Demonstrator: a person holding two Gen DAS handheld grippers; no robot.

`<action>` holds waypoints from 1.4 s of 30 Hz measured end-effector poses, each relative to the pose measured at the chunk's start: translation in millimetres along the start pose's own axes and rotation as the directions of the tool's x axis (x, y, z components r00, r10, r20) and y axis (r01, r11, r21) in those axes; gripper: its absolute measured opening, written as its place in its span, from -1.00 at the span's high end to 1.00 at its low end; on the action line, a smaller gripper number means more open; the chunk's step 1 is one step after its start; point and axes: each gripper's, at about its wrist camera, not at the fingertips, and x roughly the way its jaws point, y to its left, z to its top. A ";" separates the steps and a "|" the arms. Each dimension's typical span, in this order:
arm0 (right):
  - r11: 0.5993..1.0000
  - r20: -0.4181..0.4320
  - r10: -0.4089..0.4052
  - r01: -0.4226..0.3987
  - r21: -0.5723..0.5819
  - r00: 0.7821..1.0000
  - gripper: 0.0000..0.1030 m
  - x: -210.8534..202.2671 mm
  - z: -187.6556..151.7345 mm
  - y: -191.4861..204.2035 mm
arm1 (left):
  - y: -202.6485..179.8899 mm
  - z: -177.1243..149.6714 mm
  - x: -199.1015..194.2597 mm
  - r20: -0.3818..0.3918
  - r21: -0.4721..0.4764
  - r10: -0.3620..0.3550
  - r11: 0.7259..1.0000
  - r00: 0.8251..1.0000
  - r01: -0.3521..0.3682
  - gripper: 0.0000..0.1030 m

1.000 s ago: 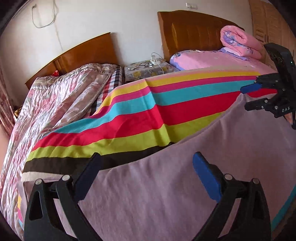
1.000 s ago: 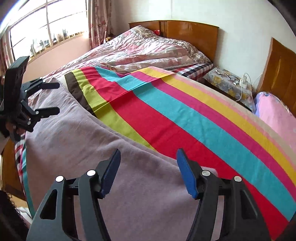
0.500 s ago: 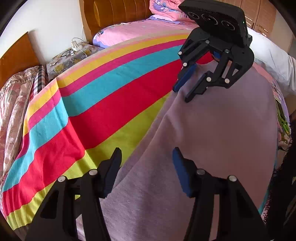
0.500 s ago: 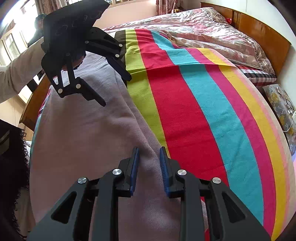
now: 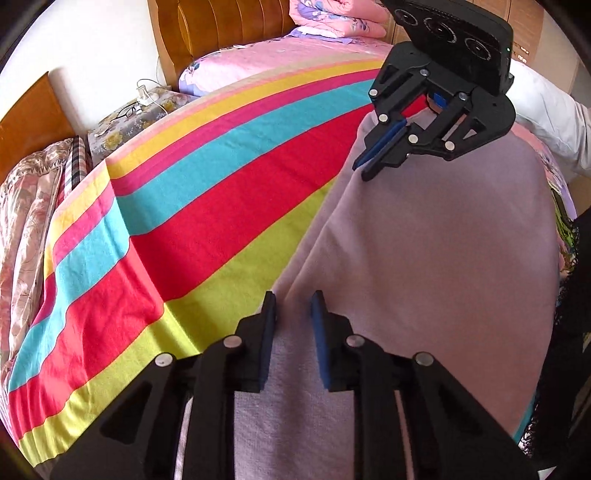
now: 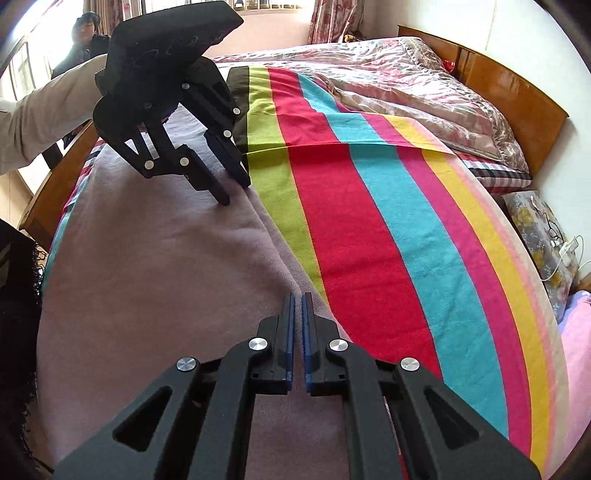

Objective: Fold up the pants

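The mauve pants lie flat on a striped bedsheet, their long edge running beside the lime stripe. My left gripper straddles that edge, its jaws a narrow gap apart around a raised ridge of the fabric. In the right wrist view it touches the far end of the pants. My right gripper is shut on the same edge at the other end; in the left wrist view it pinches the fabric.
A pink quilt is bunched at the head of the bed by a wooden headboard. A nightstand with cables stands between two beds. A person stands by the window. Dark clothing hangs at the bed's edge.
Both grippers have come down onto the pants' edge, one at each end. The right gripper has shut on the fabric. The left jaws have narrowed around the edge.
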 end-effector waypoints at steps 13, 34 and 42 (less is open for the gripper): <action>0.999 0.086 -0.043 0.042 0.019 0.995 0.93 -32.9 4.8 6.1 | 11.3 4.7 -0.5 -0.030 -0.025 -0.072 0.997 0.997 0.071 0.34; 0.946 0.120 -0.185 0.144 0.289 0.975 0.58 -49.2 -16.9 -28.0 | 24.7 -5.2 -45.5 0.077 -0.205 0.232 0.955 0.970 -0.212 -0.41; 0.902 0.009 -0.131 0.116 0.416 0.991 0.59 -17.2 -49.8 -25.3 | 30.0 -97.1 -64.4 0.006 -0.576 0.302 0.780 0.953 -0.244 -0.70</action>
